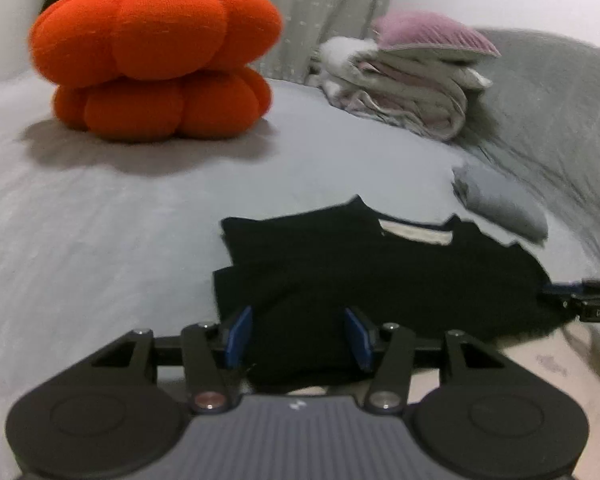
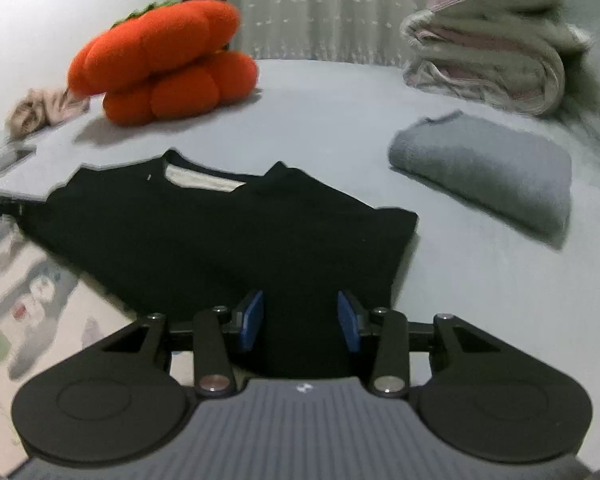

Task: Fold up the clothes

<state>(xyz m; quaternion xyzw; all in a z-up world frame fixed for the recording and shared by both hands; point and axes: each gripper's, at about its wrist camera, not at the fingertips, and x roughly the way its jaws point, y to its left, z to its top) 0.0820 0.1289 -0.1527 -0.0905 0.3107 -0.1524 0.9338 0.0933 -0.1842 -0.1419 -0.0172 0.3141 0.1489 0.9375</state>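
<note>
While both claws hang low over the near edge of the bed, the black shirt lies flat between them, its neck and white tag pointing away toward the far side. It looks part folded: on the left side a flap sits on top of the body, so that side is tucked in.

The left gripper has its blue pads apart, with the near hem of the shirt between them. The pads do not seem to pinch the cloth — the shirt just rests there. The right gripper is the same, pads apart over the hem near the shirt's other corner. My guess is that each claw stands at one bottom corner so the hem can be lifted evenly and brought up to the neck.

A folded grey sweater lies just beside the shirt, likely a finished one put out of the way. Farther back sit a heap of pale bedding and an orange pumpkin cushion — well apart from the shirt, so there is bare bed for folding.
</note>
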